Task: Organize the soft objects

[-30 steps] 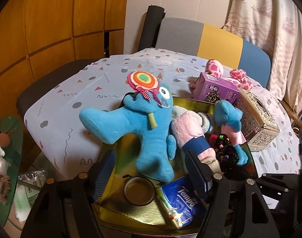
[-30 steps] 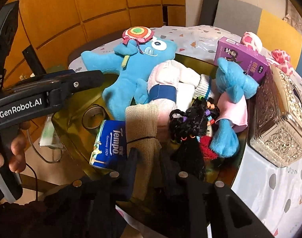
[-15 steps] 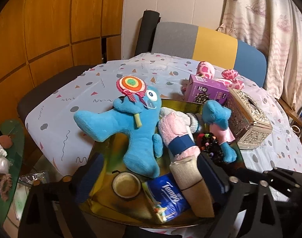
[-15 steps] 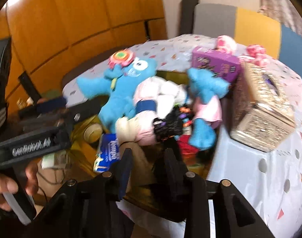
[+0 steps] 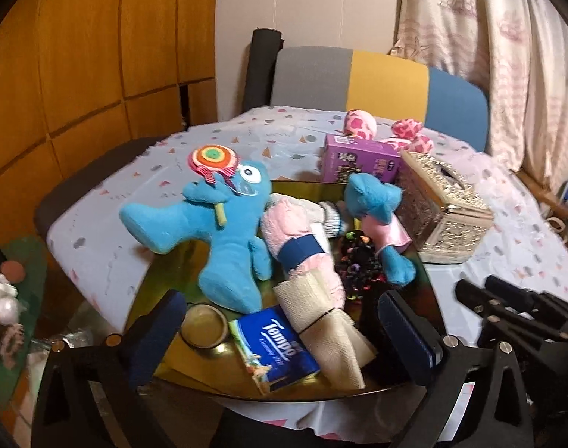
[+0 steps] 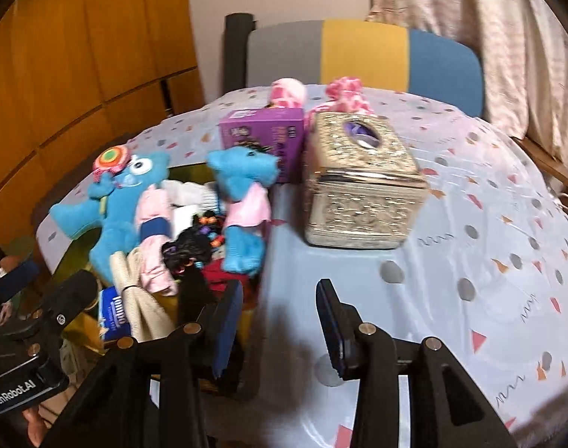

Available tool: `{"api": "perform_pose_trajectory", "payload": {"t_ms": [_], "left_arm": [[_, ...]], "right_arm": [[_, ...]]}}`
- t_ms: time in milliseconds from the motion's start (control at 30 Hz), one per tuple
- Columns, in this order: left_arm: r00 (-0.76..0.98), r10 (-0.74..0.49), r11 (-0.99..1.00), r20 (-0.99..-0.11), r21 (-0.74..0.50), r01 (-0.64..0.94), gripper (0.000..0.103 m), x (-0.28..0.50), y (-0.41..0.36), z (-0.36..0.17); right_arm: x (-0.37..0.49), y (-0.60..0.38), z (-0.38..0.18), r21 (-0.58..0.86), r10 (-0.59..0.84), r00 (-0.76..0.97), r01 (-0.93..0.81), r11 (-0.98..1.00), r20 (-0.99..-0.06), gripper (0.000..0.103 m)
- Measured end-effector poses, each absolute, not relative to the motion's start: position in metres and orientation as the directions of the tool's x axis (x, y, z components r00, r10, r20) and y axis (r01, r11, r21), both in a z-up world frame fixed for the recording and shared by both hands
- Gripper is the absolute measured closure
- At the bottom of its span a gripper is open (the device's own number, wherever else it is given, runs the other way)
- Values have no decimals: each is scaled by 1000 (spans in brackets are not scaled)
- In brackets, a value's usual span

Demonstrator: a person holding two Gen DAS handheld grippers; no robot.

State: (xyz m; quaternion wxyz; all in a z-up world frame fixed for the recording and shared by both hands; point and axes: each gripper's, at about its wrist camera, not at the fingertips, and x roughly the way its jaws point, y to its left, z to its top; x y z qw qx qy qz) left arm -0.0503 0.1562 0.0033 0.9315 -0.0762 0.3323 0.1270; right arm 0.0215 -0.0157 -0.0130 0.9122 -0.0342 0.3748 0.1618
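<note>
Left gripper [image 5: 280, 336]: jaws spread wide, just opened further, nothing pressed between the pads — the beige rolled cloth [image 5: 325, 324] and blue tissue pack [image 5: 274, 347] lie loose between them on the gold tray [image 5: 164, 283]. Right gripper [image 6: 280, 321]: jaws parted, just opened further, empty, over bare tablecloth [image 6: 470, 224]. In the right wrist view the soft toys sit at 9 to 10 o'clock — large blue plush [image 6: 116, 209] beside small blue plush [image 6: 246, 201]. Silver box [image 6: 358, 186]: 12 o'clock.

Blue plush [image 5: 224, 235], rolled pink cloth [image 5: 302, 242] and beige cloth [image 5: 328, 332] lie heaped, apparently touching, on gold tray [image 5: 164, 287].
</note>
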Motion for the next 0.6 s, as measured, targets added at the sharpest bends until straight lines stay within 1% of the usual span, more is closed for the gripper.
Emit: {"api": "perform_pose_trajectory", "payload": {"t_ms": [67, 233, 600], "left_arm": [[740, 224, 952, -635, -22, -306, 0, -50, 152, 5], [748, 245, 944, -616, -25, -330, 0, -53, 154, 8], [742, 248, 943, -623, -22, -333, 0, -53, 153, 8]], "right_arm": [[21, -19, -10, 60, 263, 675, -309, 949, -689, 62], [19, -22, -4, 63, 267, 689, -307, 950, -674, 62], [17, -24, -6, 68, 267, 687, -302, 951, -676, 62]]}}
